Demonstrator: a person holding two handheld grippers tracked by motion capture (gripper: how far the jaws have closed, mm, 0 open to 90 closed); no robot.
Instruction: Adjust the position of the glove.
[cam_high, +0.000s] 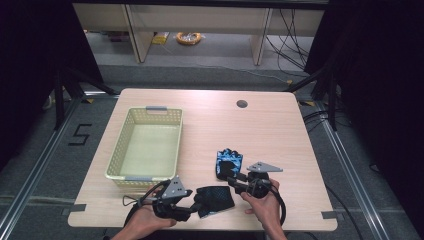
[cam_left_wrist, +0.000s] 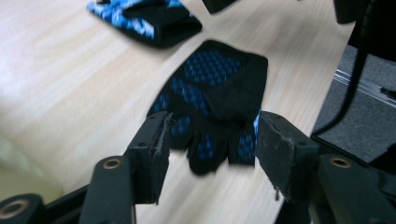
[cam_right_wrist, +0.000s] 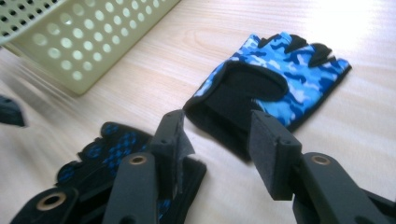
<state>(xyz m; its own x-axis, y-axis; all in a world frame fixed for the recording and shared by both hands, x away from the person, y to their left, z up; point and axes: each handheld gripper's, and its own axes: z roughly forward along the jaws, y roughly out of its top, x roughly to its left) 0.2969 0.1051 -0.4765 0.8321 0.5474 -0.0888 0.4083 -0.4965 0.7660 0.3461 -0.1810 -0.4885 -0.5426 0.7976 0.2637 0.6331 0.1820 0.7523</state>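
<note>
High view: a pale wooden table (cam_high: 210, 125) carries a cream plastic basket (cam_high: 146, 145) with perforated walls, taken here as the landmark. Two fingerless gloves lie to the right of the basket on bare wood. The black glove (cam_high: 215, 200) sits off the basket's near right corner, close to the table's front edge. The blue glove (cam_high: 228, 162) lies farther right, level with the basket's near end, apart from the black one.

The left gripper (cam_high: 195, 206), held in the person's left hand (cam_high: 145, 222), sits in front of the basket's near right corner with its tips at the black glove's left edge. In the left gripper view its jaws stand moderately apart, worn foam pads flanking the finger end of the black glove (cam_left_wrist: 210, 102); neither pad presses on the fabric, and the glove rests flat.

The right gripper (cam_high: 235, 181), in the right hand (cam_high: 265, 205), is right of both gloves. In the right gripper view its jaws are partly spread and grip nothing; the blue glove (cam_right_wrist: 275, 79) lies just beyond the tips, cuff opening toward them.

The black glove is knit with a grid of raised blue dots. The blue glove has a camouflage print, black lining and short black finger stubs.
</note>
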